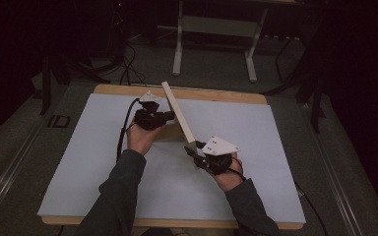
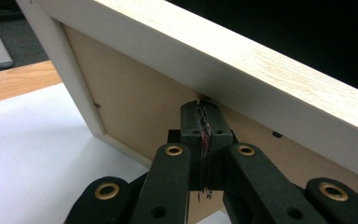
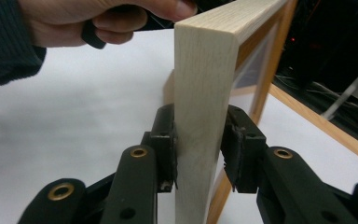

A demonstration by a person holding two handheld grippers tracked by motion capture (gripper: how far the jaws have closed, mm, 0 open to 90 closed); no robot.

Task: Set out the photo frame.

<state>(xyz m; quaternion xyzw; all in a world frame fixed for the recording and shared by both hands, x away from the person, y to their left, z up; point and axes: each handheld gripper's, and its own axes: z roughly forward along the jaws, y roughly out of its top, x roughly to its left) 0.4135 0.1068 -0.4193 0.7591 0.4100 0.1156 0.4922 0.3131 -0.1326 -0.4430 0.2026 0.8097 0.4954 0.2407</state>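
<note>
A light wooden picture frame (image 1: 179,115) stands tilted on edge over the white board (image 1: 266,147). My right gripper (image 1: 193,147) is shut on its near end. In the right gripper view the jaws sit on both faces of the pale wood rail (image 3: 200,93), right gripper (image 3: 198,140). My left gripper (image 1: 170,117) is at the frame's back, left of it. In the left gripper view its jaws are pressed together, left gripper (image 2: 203,109), tips against the brown backing board (image 2: 135,107) just under the top rail (image 2: 242,60). Whether anything thin is pinched there is hidden.
The white board lies on a wooden tabletop whose edge (image 1: 216,94) shows at the back. Beyond it stands a white table base (image 1: 178,44) on dark floor. The person's left hand (image 3: 98,18) shows behind the frame in the right gripper view.
</note>
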